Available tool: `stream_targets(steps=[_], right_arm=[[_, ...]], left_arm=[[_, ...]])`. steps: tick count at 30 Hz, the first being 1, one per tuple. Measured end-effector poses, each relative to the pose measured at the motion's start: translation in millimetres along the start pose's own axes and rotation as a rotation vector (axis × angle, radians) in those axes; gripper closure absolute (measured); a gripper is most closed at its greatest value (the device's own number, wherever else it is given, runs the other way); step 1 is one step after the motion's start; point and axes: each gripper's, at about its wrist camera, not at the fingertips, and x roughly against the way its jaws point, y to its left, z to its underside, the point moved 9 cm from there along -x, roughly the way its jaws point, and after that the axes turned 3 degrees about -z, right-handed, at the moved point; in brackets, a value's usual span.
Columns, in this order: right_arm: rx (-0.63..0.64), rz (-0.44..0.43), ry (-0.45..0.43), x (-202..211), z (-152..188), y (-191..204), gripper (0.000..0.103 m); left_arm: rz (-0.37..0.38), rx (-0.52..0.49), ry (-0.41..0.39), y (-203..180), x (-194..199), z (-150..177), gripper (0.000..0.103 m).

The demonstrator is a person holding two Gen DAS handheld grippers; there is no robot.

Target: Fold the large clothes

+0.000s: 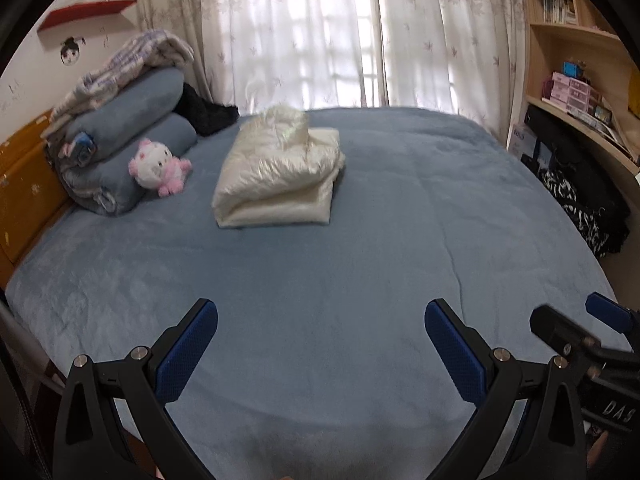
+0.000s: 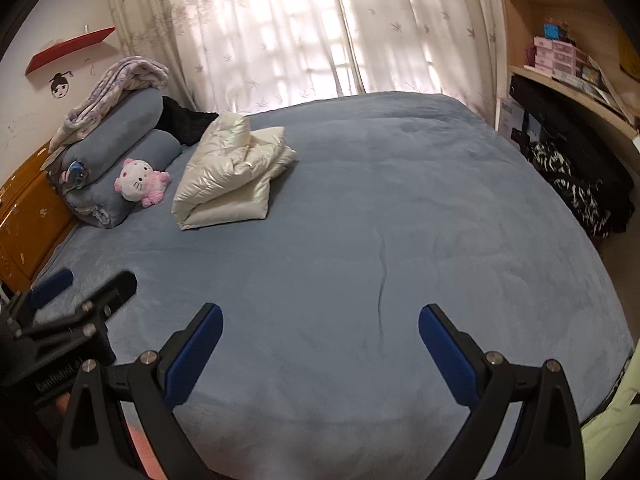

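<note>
Cream-coloured and shiny, the folded puffer jacket (image 1: 280,168) lies on the blue bed cover (image 1: 360,240), toward the far left part of the bed, near the pink plush toy (image 1: 158,167) and the rolled blue blankets (image 1: 120,140). Well apart from it, at the near edge, the left gripper (image 1: 320,348) and the right gripper (image 2: 320,344) hover side by side over bare cover, both with jaws spread wide and holding nothing.
</note>
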Motion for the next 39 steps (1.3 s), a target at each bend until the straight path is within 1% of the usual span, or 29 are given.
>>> stream_targets(steps=[4, 6, 11, 18, 25, 29, 39], right_arm=[[-0.005, -0.011, 0.025, -8.3, 6.8, -0.6, 0.004], [0.0, -0.004, 0.034, -11.5, 10.7, -1.0, 0.004], [0.007, -0.006, 0.045, -11.5, 18.9, 0.9, 0.004], [0.03, 0.011, 0.034, -4.6, 21.5, 5.2, 0.004], [0.027, 0.006, 0.035, -3.9, 23.3, 5.5, 0.004], [0.034, 0.018, 0.036, -4.5, 24.4, 5.1, 0.004], [0.035, 0.012, 0.039, -4.5, 27.4, 8.1, 0.004]], left_arm=[[0.032, 0.017, 0.054, -5.3, -11.0, 15.7, 0.001], [0.024, 0.019, 0.066, -4.9, -14.6, 20.2, 0.001], [0.038, 0.028, 0.094, -3.8, -19.5, 27.9, 0.001], [0.039, 0.028, 0.1, -4.2, -18.8, 32.5, 0.001], [0.034, 0.028, 0.103, -0.5, -18.9, 35.8, 0.001], [0.041, 0.031, 0.116, -1.1, -20.9, 38.9, 0.001], [0.044, 0.03, 0.124, -0.4, -23.2, 41.0, 0.001]])
